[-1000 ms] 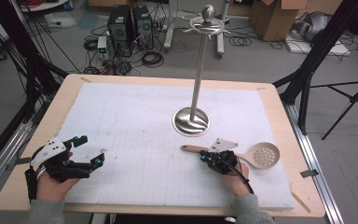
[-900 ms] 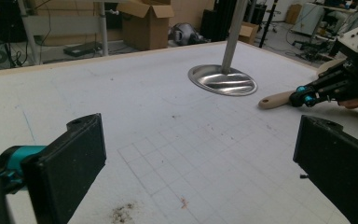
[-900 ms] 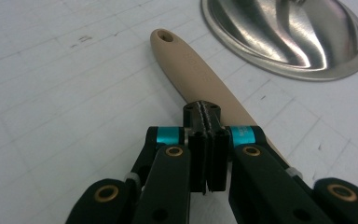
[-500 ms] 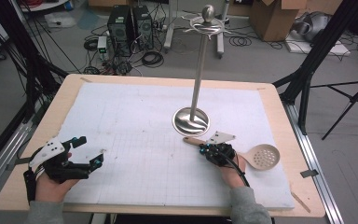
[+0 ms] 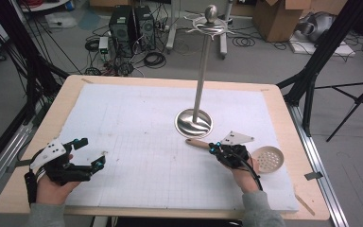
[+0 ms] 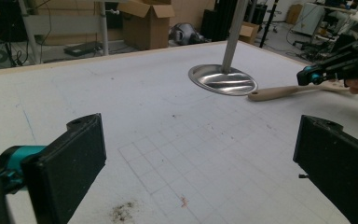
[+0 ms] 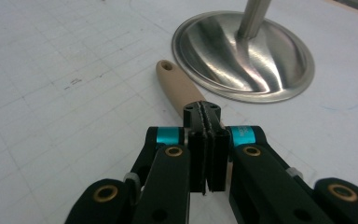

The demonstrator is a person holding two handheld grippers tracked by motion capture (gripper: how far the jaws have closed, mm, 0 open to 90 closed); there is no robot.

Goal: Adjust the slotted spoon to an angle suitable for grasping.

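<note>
we have our right tongs (image 7: 206, 140) pressed together over the tan wooden handle of the cream perforated skimmer spoon (image 5: 269, 159), which lies flat on the white gridded mat on the table (image 5: 142, 132). taking the polished steel utensil stand (image 5: 194, 123) as our landmark, the handle's holed tip (image 7: 168, 66) rests just beside the rim of the stand's round base, and the slotted round head lies farther out, on the side away from the stand. in the right gripper view the jaws meet with almost no gap and the handle runs out from under them, so we judge they are pinching it rather than merely resting on top. our left tongs (image 6: 200, 172) hang wide apart, holding nothing, well away from the stand across the mat.

we expect the spoon to be light and stiff, with a smooth rounded handle that could twist or slip in a narrow pinch. the head end may outweigh the handle, so a hold nearer the middle should keep it level, leaving the hanging hole free.
</note>
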